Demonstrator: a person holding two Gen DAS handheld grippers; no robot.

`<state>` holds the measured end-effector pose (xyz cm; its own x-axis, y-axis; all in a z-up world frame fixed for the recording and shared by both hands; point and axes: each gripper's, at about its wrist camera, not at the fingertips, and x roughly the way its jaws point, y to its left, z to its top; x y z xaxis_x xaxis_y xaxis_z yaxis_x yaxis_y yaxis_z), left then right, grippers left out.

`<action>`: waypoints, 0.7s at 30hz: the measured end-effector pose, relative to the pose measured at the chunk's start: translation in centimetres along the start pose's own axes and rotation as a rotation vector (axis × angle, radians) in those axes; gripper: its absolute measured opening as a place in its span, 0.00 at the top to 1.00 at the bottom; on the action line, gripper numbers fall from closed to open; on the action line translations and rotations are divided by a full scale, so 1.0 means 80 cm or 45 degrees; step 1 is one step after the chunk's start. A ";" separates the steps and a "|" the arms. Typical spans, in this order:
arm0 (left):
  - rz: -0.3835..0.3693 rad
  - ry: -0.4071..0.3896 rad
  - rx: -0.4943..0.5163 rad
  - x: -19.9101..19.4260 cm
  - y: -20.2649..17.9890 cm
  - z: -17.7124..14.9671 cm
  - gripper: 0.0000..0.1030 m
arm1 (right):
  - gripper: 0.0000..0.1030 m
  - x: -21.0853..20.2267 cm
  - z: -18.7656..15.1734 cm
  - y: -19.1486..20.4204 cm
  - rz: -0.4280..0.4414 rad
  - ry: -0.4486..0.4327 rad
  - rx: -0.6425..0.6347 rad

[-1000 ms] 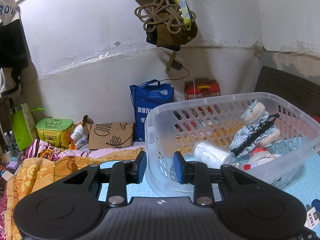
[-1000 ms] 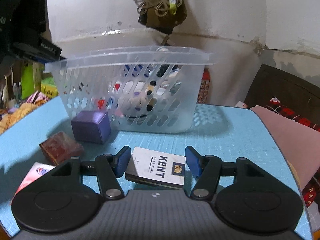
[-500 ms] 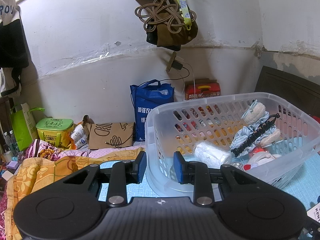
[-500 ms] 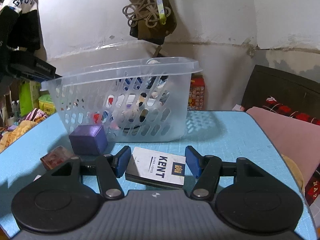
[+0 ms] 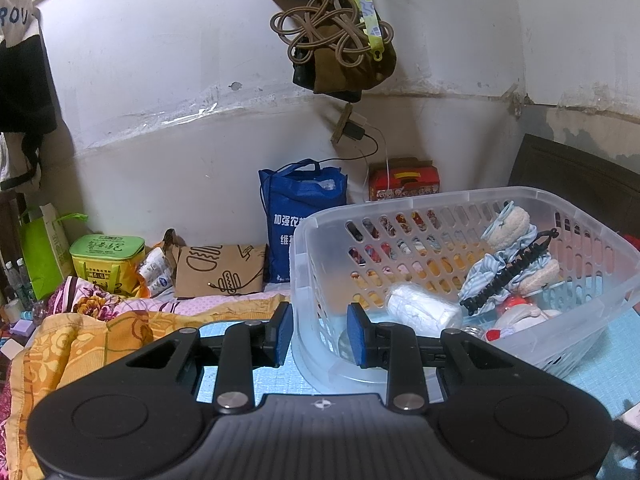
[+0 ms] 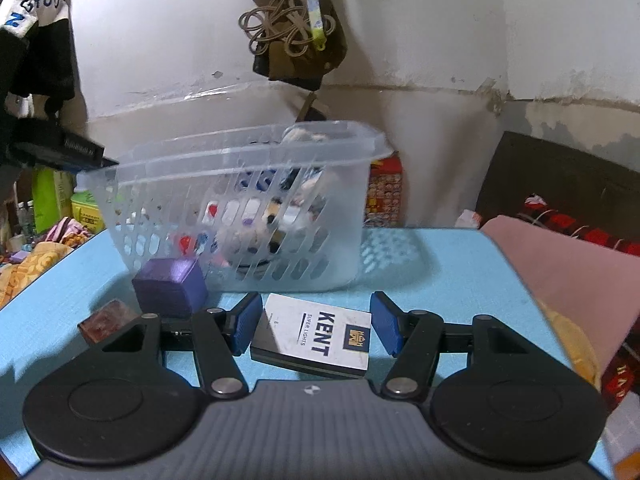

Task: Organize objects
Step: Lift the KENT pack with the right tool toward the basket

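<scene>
A clear plastic basket (image 5: 592,264) stands on the blue mat (image 6: 436,280), holding socks, a white roll and small items. My left gripper (image 5: 319,334) grips the basket's near-left corner wall between its fingers. My right gripper (image 6: 316,326) is shut on a white KENT cigarette pack (image 6: 316,334) and holds it above the mat, in front of the basket (image 6: 240,168). A purple box (image 6: 170,286) and a brown box (image 6: 108,320) lie on the mat to the left of the pack.
A pink cushion (image 6: 560,276) lies right of the mat. Orange and floral bedding (image 5: 80,332) lies left. A blue bag (image 5: 300,216), brown paper bag (image 5: 220,270) and green box (image 5: 107,256) stand by the wall. Cords hang overhead (image 5: 332,32).
My right gripper has risen and drawn back with the KENT pack; the basket and boxes now look lower and farther. The left gripper has stayed on the basket corner.
</scene>
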<state>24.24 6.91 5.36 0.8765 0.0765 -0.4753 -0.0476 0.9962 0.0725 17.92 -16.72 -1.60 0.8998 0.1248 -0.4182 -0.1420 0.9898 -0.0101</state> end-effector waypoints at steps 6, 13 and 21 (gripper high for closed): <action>-0.010 0.001 -0.001 0.002 0.004 0.002 0.68 | 0.39 -0.040 0.044 -0.012 0.031 -0.080 0.025; -0.008 0.003 -0.005 0.002 0.004 0.002 0.68 | 0.39 -0.069 0.112 -0.013 0.084 -0.217 0.018; -0.008 0.005 -0.002 0.002 0.003 0.002 0.68 | 0.39 -0.013 0.162 0.034 0.156 -0.176 -0.130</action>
<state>24.47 7.15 5.41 0.8749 0.0704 -0.4791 -0.0429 0.9968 0.0681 21.96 -13.27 10.59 0.9201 0.2591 -0.2936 -0.2888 0.9554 -0.0620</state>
